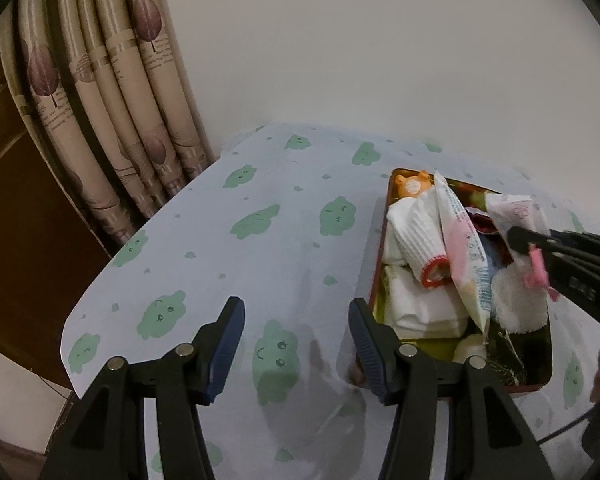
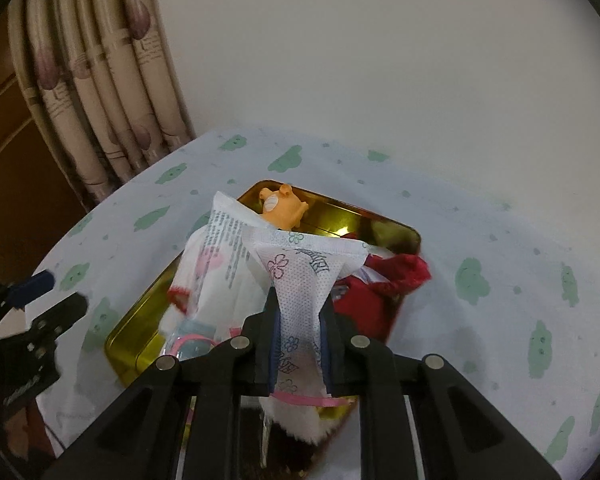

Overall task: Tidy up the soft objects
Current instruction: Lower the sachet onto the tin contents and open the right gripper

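Note:
A gold tin with a red outside (image 1: pixel 374 276) (image 2: pixel 132 340) lies on the bed and holds soft things: an orange toy animal (image 1: pixel 412 186) (image 2: pixel 280 208), a rolled white sock with a red cuff (image 1: pixel 416 240), a long white wipes packet (image 1: pixel 464 240) (image 2: pixel 216 252), folded white cloth (image 1: pixel 420 304) and a red cloth (image 2: pixel 384 276). My right gripper (image 2: pixel 302 300) (image 1: pixel 518 240) is shut on a white sachet with pink flower print (image 2: pixel 304 276) (image 1: pixel 516 208), held over the tin. My left gripper (image 1: pixel 296 312) stands open over the sheet, left of the tin, with nothing between its fingers.
The bed sheet (image 1: pixel 260 220) (image 2: pixel 500 280) is pale with green cloud prints. A folded beige curtain (image 1: pixel 112 100) (image 2: pixel 100 80) hangs at the back left beside a brown wooden panel (image 1: pixel 16 220). A white wall (image 1: pixel 380 40) runs behind the bed.

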`<state>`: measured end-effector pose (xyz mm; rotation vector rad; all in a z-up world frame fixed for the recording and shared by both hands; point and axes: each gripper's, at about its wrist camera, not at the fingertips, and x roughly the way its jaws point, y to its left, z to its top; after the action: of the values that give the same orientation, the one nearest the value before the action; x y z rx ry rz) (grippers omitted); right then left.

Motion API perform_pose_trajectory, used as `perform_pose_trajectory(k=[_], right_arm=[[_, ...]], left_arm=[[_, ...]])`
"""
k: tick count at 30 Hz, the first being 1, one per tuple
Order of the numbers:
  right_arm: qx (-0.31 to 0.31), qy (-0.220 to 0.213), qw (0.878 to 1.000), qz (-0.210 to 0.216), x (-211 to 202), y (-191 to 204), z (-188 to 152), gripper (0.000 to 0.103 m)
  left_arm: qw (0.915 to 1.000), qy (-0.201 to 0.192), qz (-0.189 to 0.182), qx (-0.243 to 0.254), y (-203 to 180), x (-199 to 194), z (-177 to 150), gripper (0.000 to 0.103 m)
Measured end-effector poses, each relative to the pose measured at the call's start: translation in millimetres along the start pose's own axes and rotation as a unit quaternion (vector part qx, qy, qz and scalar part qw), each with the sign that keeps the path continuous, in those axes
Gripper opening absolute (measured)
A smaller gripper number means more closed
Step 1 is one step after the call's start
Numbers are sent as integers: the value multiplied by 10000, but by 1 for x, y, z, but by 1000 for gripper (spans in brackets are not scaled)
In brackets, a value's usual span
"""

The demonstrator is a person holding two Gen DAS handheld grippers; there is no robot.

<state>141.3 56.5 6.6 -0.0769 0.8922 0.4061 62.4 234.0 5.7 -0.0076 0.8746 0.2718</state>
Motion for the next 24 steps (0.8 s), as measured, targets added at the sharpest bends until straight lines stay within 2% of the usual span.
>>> perform_pose_trajectory(k=[6, 9, 11, 12, 14, 16, 17, 24], right_arm=[[-14, 56, 9997, -245, 19, 5, 7, 19], [-134, 98, 9992, -371, 25, 8, 9, 25], [-156, 74, 9992, -368, 25, 11, 8, 45], [-195, 49, 9990, -404, 23, 13, 8, 48], [-202, -42, 9985, -509, 17, 15, 7, 69], [-181, -175, 9981, -559, 6, 16, 5, 81], [-165, -211, 9980, -578, 2, 16, 4, 86], [120, -356, 9971, -660, -38, 16, -18, 94]], left_arm=[[10000, 13, 36, -38, 2, 2, -1, 55], [9999, 19, 42, -99, 5, 4, -1, 55], [9999, 40, 60, -114, 6, 6, -2, 55], [9999, 43, 80, -114, 6, 6, -2, 55], [9999, 42, 111, -111, 6, 7, -2, 55], [9999, 11, 102, -117, 6, 5, -3, 55], [9999, 1, 95, -112, 6, 5, -3, 55], [9999, 27, 0, -111, 2, 6, -5, 55]])
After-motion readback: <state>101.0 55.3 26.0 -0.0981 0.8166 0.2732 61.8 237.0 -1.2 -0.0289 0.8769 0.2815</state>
